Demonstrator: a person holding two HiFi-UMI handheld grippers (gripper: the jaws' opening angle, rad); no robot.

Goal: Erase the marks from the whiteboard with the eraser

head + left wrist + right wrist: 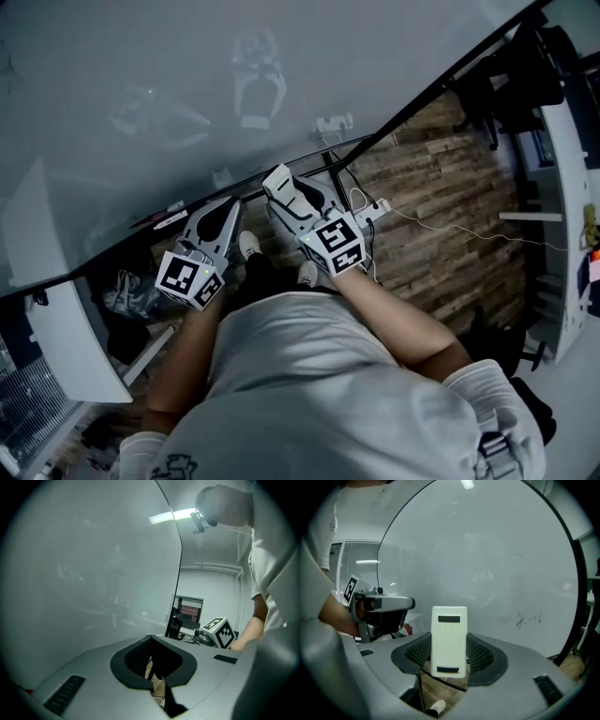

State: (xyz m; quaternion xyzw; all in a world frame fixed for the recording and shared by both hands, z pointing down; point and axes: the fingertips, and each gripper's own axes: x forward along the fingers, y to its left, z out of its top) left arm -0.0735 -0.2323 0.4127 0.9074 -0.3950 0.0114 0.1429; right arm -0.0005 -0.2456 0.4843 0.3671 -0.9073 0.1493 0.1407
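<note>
Right tongs (449, 660) clamp the eraser (449, 634) upright; the marks (529, 619) lie at its 3 o'clock on the whiteboard (487, 550). Left tongs (157, 670) together, empty. Pressed unevenly, the eraser might twist loose.

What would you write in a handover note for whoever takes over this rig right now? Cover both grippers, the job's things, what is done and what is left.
Left gripper: jaws together, empty.
Right gripper: shut on the white eraser, facing the whiteboard.
Marks: small dark writing on the board, right of the eraser in the right gripper view, not erased.
Done: eraser in grip. Left: move it to the marks and wipe.
</note>
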